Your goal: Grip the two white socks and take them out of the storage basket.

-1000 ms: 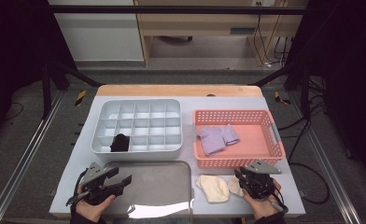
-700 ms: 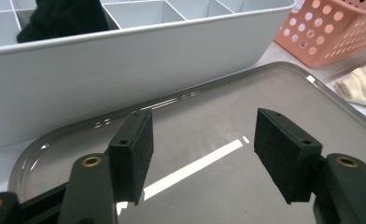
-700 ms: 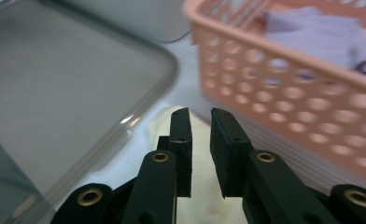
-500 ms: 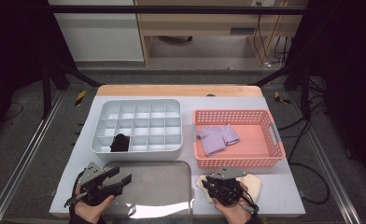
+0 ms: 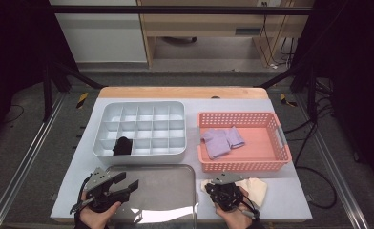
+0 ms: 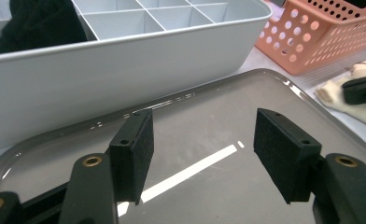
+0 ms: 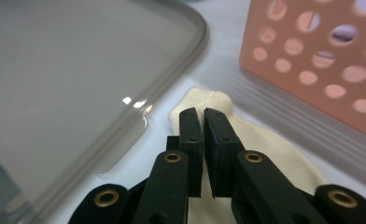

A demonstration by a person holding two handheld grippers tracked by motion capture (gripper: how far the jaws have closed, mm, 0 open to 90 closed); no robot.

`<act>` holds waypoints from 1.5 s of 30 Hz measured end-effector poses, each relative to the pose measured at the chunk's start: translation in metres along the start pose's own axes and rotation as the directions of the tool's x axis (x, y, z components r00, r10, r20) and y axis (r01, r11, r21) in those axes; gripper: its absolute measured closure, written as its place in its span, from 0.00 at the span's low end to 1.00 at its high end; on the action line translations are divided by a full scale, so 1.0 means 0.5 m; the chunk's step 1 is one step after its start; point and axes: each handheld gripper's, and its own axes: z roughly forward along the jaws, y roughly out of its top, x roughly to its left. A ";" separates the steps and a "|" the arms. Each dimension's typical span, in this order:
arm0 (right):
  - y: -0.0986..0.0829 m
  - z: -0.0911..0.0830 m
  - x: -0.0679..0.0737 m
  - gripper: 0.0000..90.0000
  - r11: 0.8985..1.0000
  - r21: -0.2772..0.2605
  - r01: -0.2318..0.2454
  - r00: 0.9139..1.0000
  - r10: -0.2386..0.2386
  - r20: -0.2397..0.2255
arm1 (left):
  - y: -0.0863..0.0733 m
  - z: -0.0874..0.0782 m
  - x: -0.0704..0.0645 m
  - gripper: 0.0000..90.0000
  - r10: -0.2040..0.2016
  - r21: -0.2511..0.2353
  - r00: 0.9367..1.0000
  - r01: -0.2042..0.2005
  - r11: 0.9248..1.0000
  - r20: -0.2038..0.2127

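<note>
- My right gripper [image 5: 223, 191] sits low on the cream cloth [image 5: 255, 187], which lies on the table just right of the metal tray [image 5: 166, 183] and in front of the pink basket [image 5: 275, 164]. In the right gripper view the jaws are pressed nearly together over the cloth [image 7: 260, 140]; I cannot tell whether any fabric is caught between them.
- My left gripper [image 5: 123, 187] hangs over the tray's left part, jaws spread wide, nothing between them. The left gripper view shows bare tray [image 6: 209, 126] under the pads [image 6: 284, 154].
- Grey divided box [image 5: 142, 151]: one black bundle [image 5: 122, 145] in a front compartment near the left end; the other cells I can see are bare.
- Pink basket: purple cloths [image 5: 221, 140] lie in its left half; the right half is bare.
- Surface: a pale table top [image 5: 290, 200] with a wooden strip [image 5: 180, 92] along the far edge.
- Room: dark frame posts at both sides, cables on the floor at the right, wooden furniture behind.
- Edges: the cloth is tucked close between the tray's rounded corner [image 7: 190, 28] and the basket wall [image 7: 312, 60]; open table lies to its right.
</note>
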 end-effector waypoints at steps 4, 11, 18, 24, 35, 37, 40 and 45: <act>0.005 -0.044 -0.014 0.95 0.997 -0.077 -0.031 1.000 0.031 -0.001 | -0.003 0.002 0.002 0.41 -0.001 0.004 1.000 0.001 1.000 -0.002; -0.023 -0.073 -0.081 0.94 0.989 -0.097 -0.115 0.991 0.121 0.063 | -0.008 0.010 0.001 0.41 0.006 0.016 1.000 -0.006 1.000 0.000; -0.037 -0.053 -0.108 0.91 0.988 -0.052 -0.142 0.984 0.147 0.096 | -0.010 0.012 0.001 0.41 0.009 0.025 1.000 -0.009 1.000 0.007; -0.028 -0.063 -0.096 0.86 0.990 -0.079 -0.120 0.987 0.128 0.101 | -0.010 0.014 0.000 0.41 0.012 0.031 1.000 -0.012 0.999 0.009; 0.005 -0.028 -0.032 0.86 0.997 -0.070 -0.026 0.999 0.028 0.041 | -0.009 0.015 -0.003 0.41 0.020 0.030 1.000 -0.021 0.999 0.011; 0.002 -0.012 -0.031 0.81 0.998 -0.054 -0.018 0.997 0.022 0.067 | -0.009 0.015 -0.003 0.41 0.023 0.031 1.000 -0.024 0.999 0.012; -0.003 0.005 -0.033 0.80 1.000 -0.018 -0.012 0.994 0.014 0.105 | -0.009 0.016 -0.004 0.41 0.024 0.034 1.000 -0.025 0.999 0.011; -0.005 0.013 -0.037 0.88 1.000 0.002 -0.018 0.990 0.017 0.137 | -0.010 0.018 -0.006 0.41 0.029 0.038 1.000 -0.029 0.999 0.010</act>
